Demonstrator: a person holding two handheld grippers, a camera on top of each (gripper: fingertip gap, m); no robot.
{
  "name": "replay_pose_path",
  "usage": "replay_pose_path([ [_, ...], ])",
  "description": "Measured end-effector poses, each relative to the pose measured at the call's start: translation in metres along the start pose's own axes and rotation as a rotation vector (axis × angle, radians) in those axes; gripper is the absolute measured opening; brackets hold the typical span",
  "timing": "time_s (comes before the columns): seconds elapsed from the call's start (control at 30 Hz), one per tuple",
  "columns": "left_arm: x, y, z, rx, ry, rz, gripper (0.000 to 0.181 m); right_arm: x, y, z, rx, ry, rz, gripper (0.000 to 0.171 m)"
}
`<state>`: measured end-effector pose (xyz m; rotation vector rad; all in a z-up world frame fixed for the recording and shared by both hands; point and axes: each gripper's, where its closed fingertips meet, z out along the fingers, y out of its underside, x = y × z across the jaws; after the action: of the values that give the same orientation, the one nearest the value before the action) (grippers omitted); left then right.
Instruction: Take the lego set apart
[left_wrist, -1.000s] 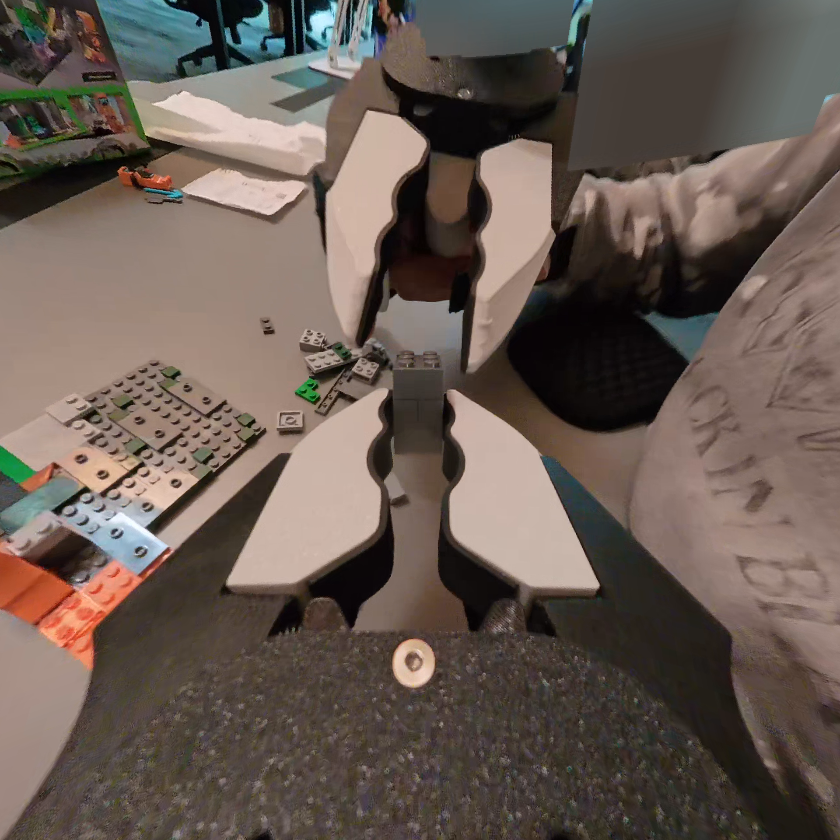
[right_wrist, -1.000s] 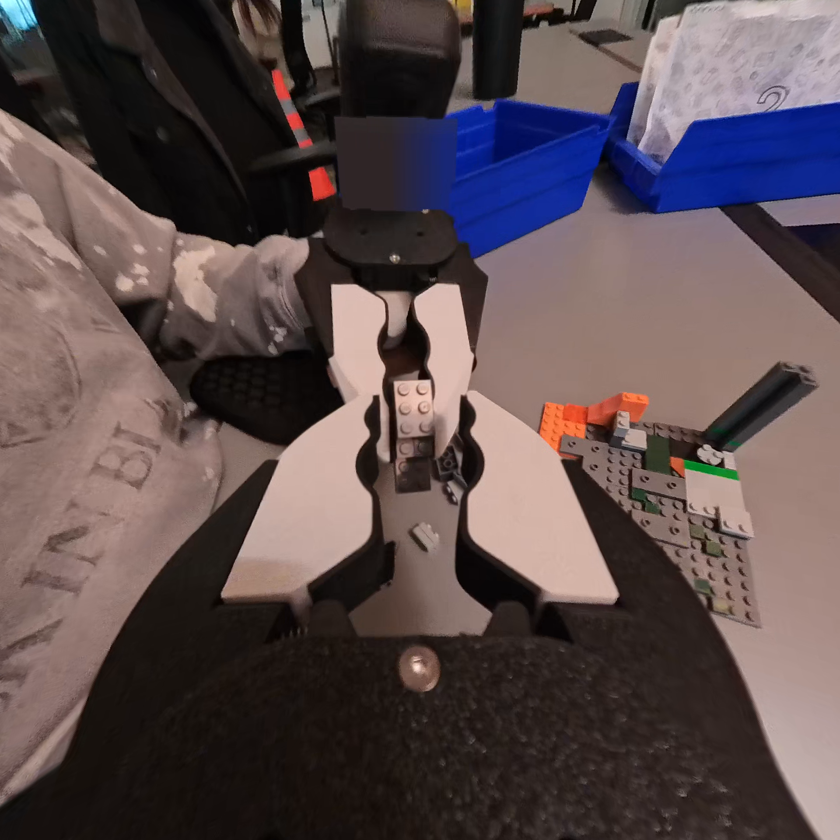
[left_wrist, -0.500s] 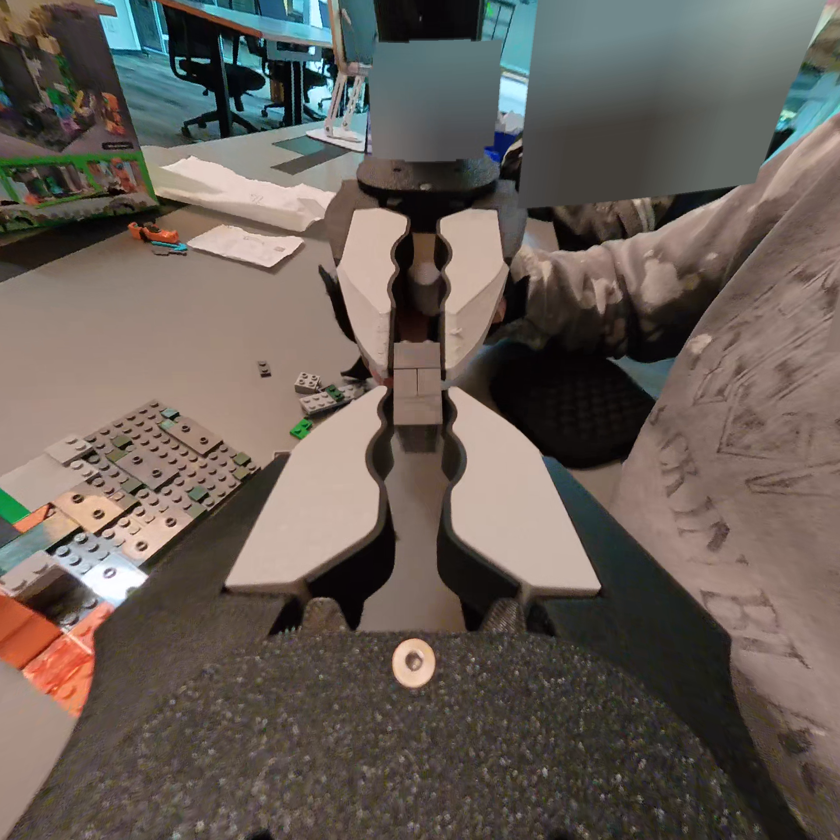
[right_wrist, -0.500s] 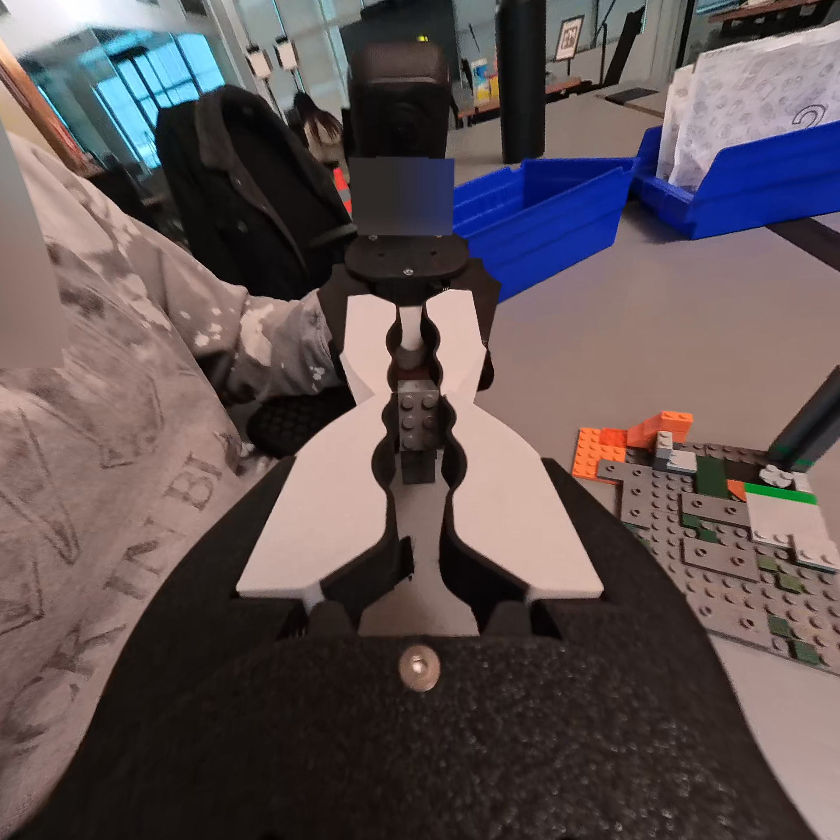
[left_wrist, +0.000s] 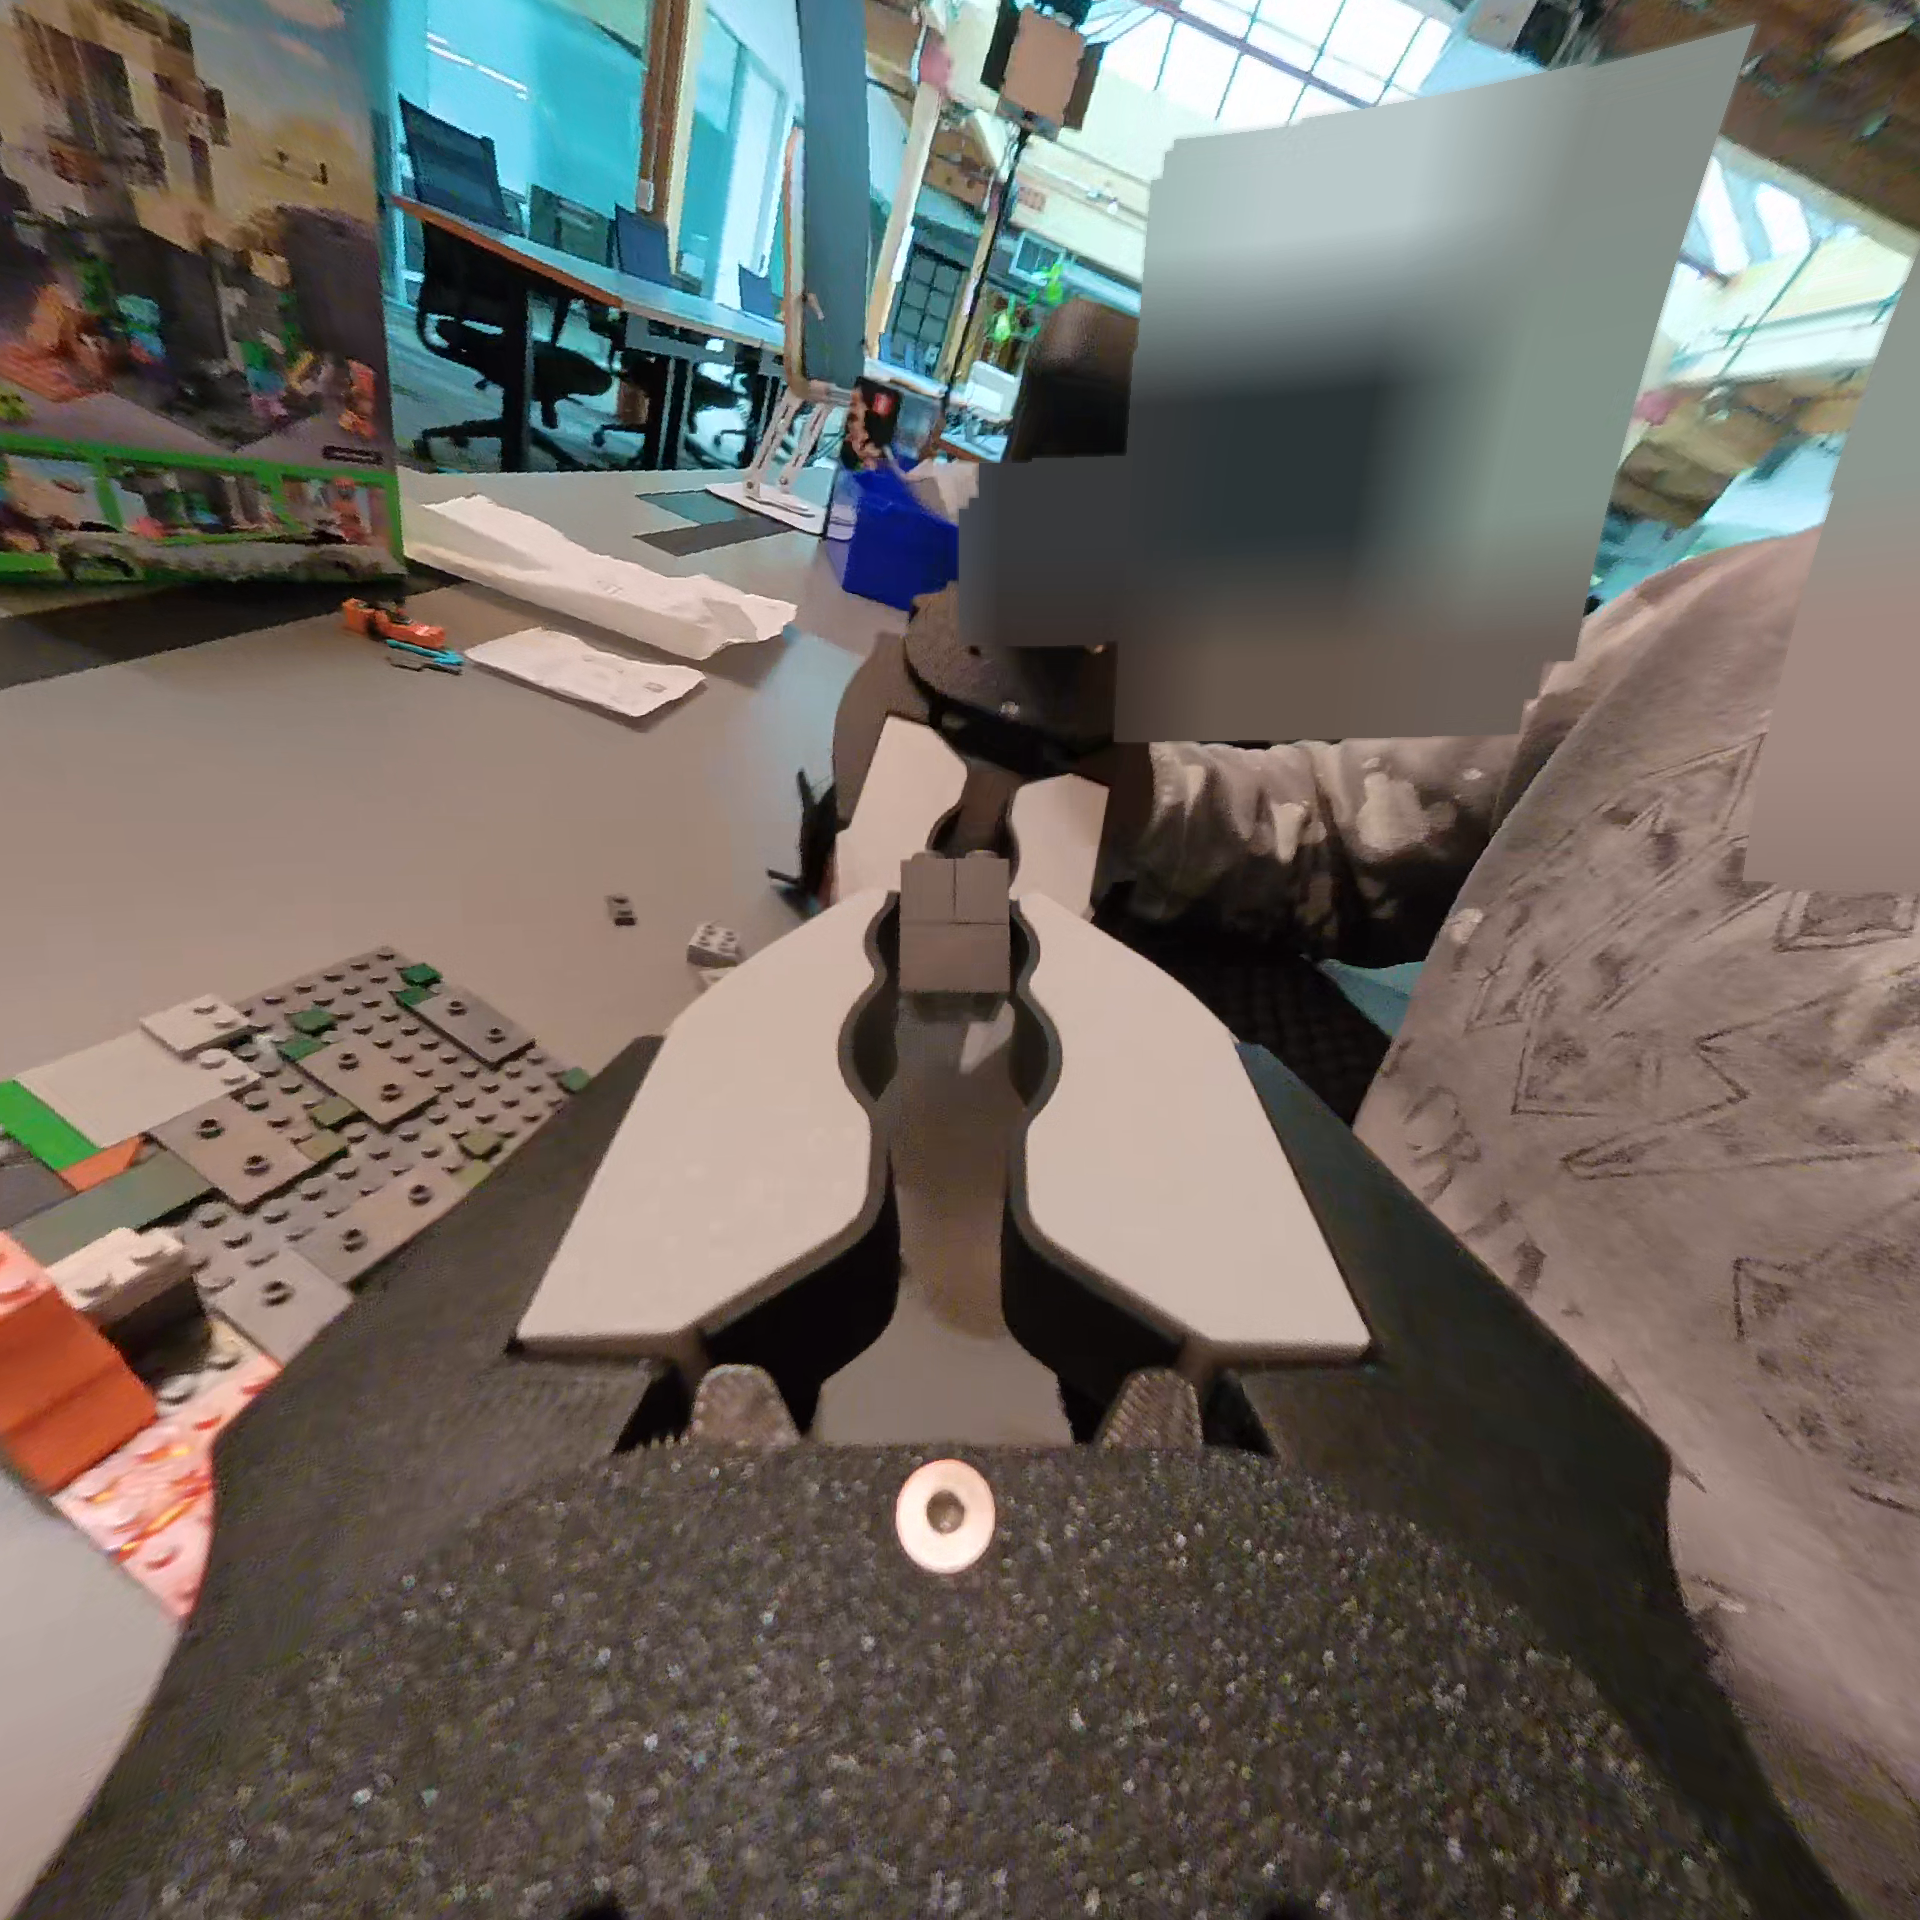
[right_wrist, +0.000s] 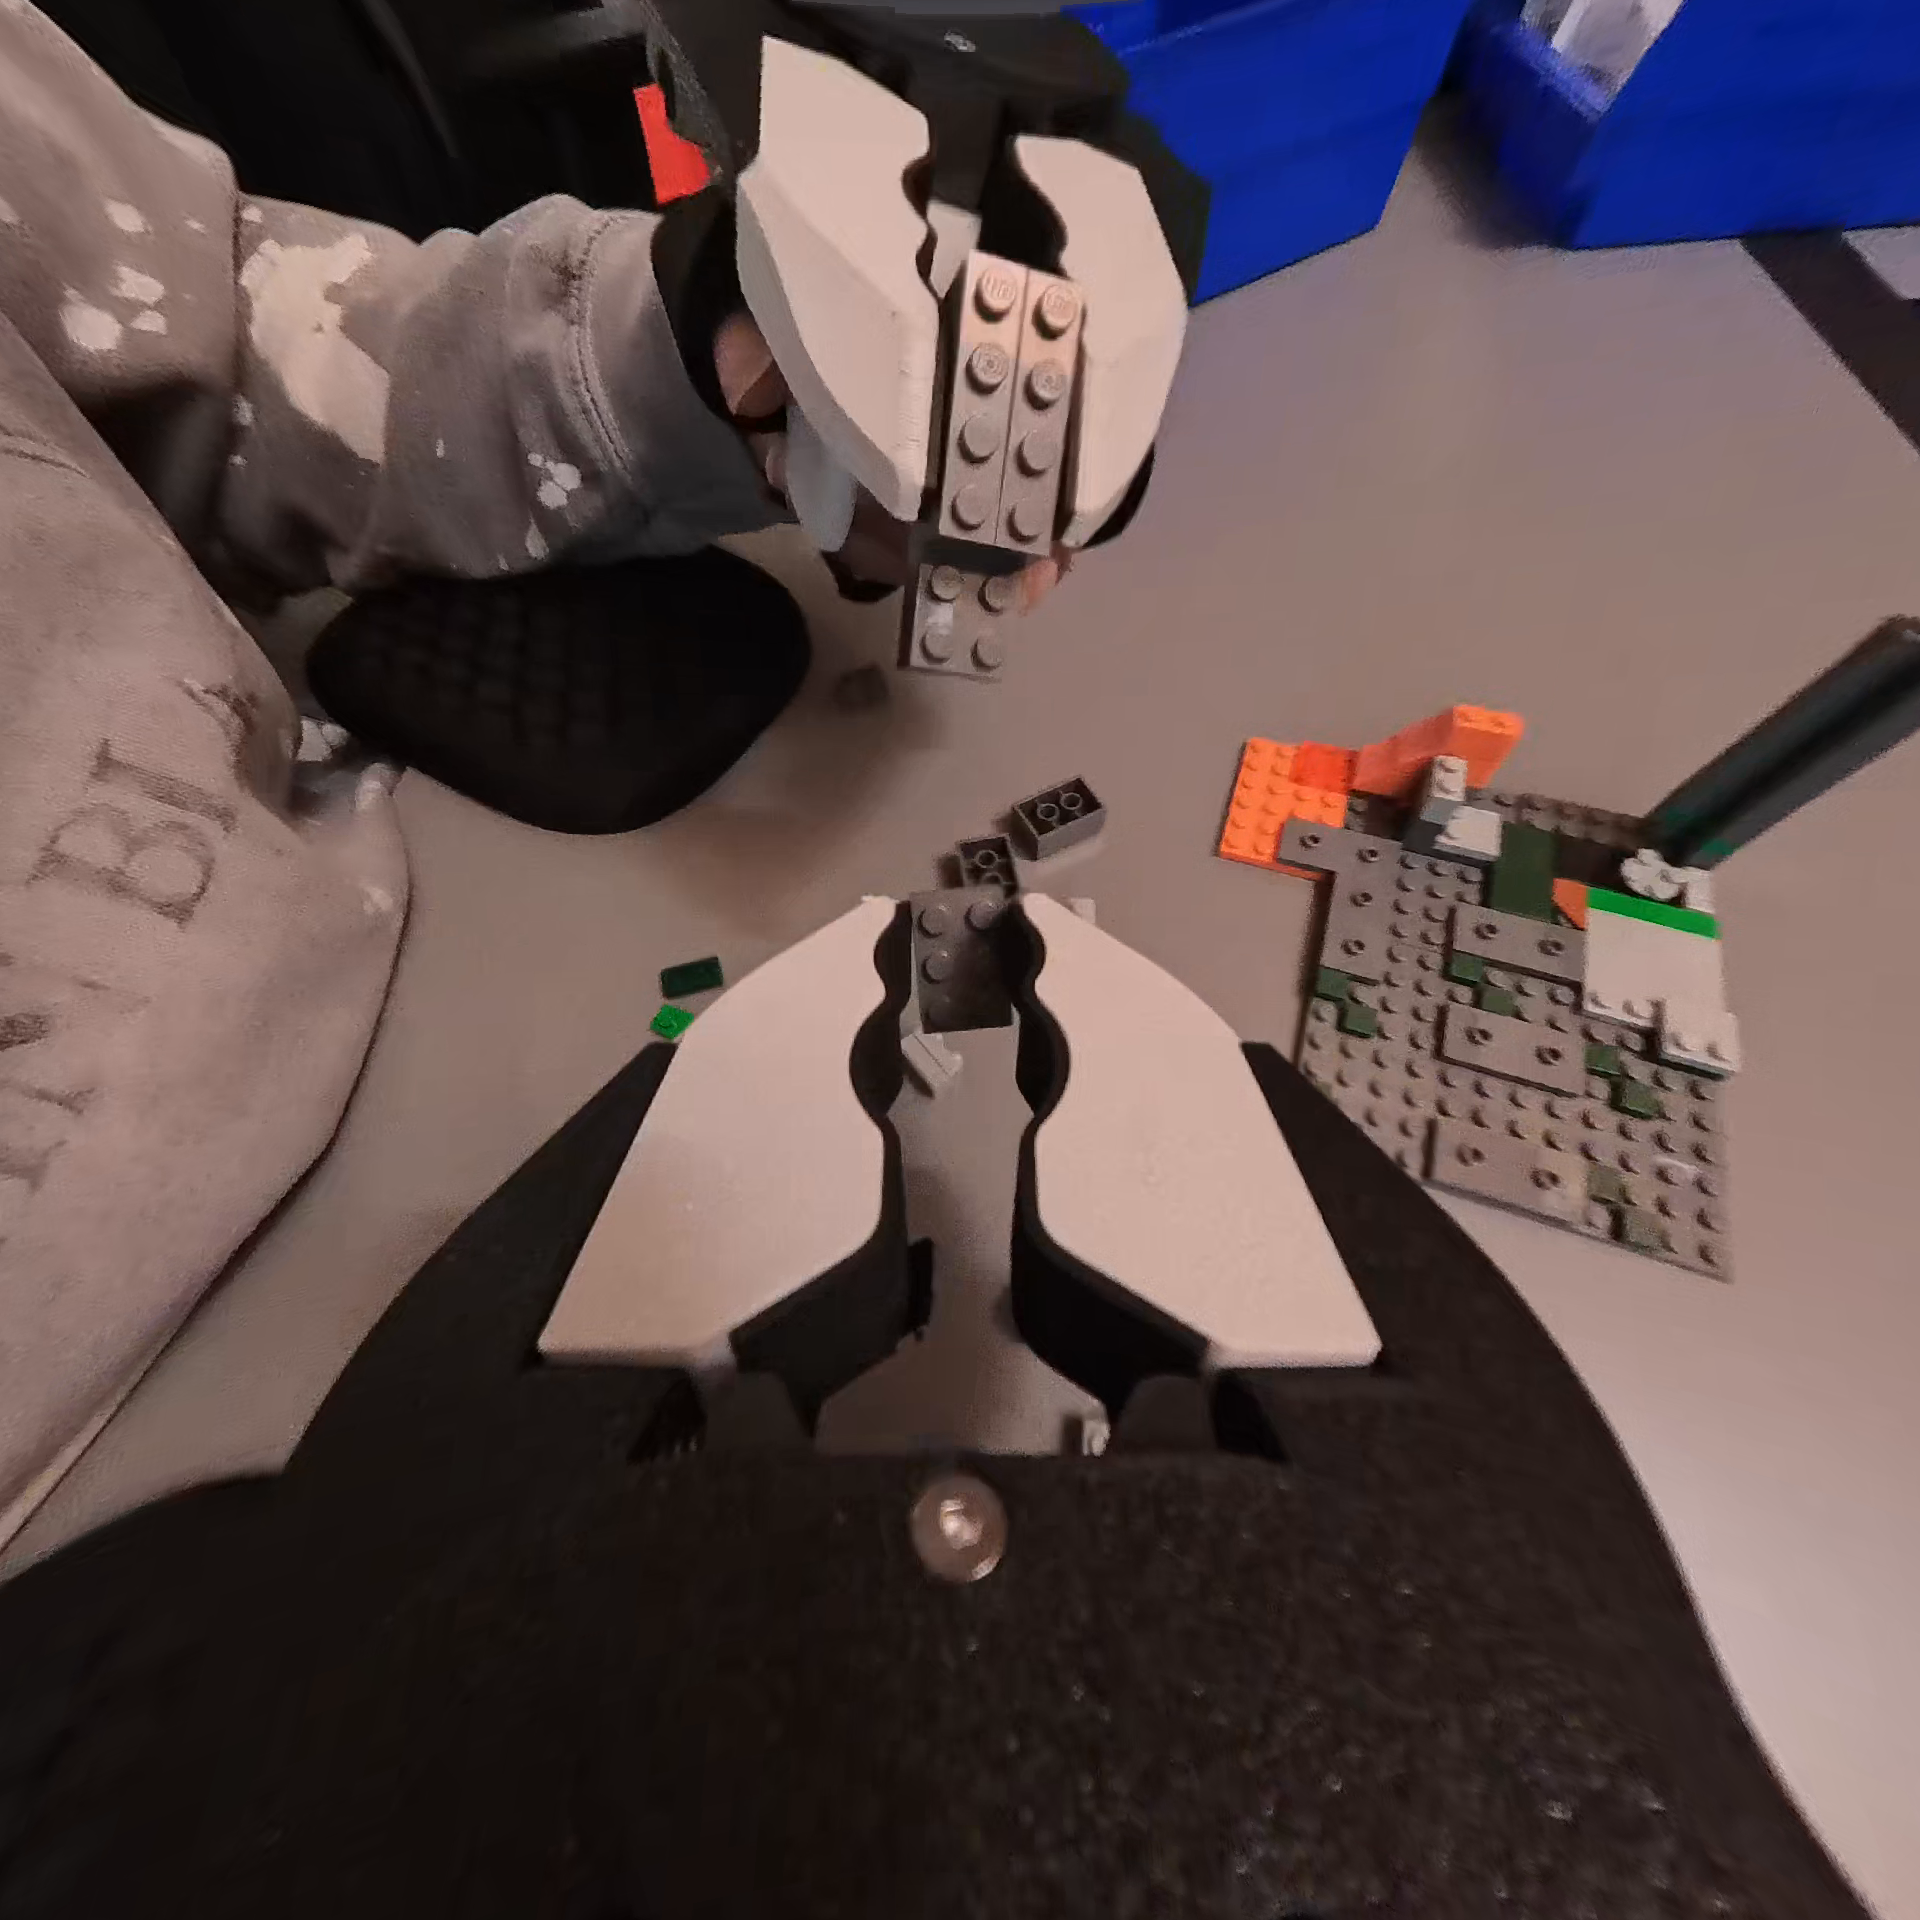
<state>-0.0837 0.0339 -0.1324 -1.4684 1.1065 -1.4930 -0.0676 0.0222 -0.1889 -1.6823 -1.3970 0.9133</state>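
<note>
Half a second ago both our grippers pinched one grey stack between them; now that stack has come apart and the two tools have drawn away from each other. Our left gripper (left_wrist: 954, 914) has its jaws narrowed onto the grey brick stack (left_wrist: 954, 927), which in the right wrist view (right_wrist: 1006, 416) shows as two long studded light grey bricks side by side with a smaller grey plate hanging off their lower end, held up off the table (right_wrist: 1455, 499). Our right gripper (right_wrist: 961, 920) has its jaws narrowed around a dark grey brick (right_wrist: 961, 971), gripped near the fingertips with its studs facing the camera.

On the table just beyond our right fingertips lie two loose dark bricks (right_wrist: 1055, 816), and to their left two small green pieces (right_wrist: 688, 977). To the right sits the grey baseplate (right_wrist: 1496, 1081) with orange bricks (right_wrist: 1382, 764) at its far left corner, a green-and-white patch, and a dark column (right_wrist: 1787, 758) leaning from its far right corner. Blue bins (right_wrist: 1621, 114) stand at the far edge. In the left wrist view the set's box (left_wrist: 187, 291) stands far left, white paper sheets (left_wrist: 592, 613) beside it.
</note>
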Motion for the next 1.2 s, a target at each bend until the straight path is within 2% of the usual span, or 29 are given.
replay_pose_path([
  [0.17, -0.001, 0.008, 0.002, 0.009, 0.014, -0.065, 0.018, -0.003, -0.007, 0.003, 0.014, -0.006, -0.015, 0.027],
  [0.37, 0.004, 0.018, 0.011, -0.05, 0.003, 0.015, 0.018, -0.007, -0.04, -0.015, 0.135, -0.005, -0.029, 0.031],
  [0.73, 0.027, 0.035, 0.019, -0.141, 0.147, -0.036, 0.018, -0.027, -0.04, -0.002, 0.094, 0.08, -0.365, 0.038],
  [0.87, 0.041, 0.041, 0.019, -0.176, 0.278, -0.135, 0.018, -0.039, -0.035, -0.001, 0.072, 0.067, -0.512, 0.038],
  [1.1, 0.053, 0.055, 0.016, -0.297, 0.49, -0.457, 0.018, -0.057, -0.028, -0.001, 0.009, 0.006, -0.594, 0.04],
  [1.2, 0.061, 0.062, 0.013, -0.35, 0.554, -0.489, 0.018, -0.06, -0.023, -0.002, -0.026, -0.004, -0.61, 0.039],
])
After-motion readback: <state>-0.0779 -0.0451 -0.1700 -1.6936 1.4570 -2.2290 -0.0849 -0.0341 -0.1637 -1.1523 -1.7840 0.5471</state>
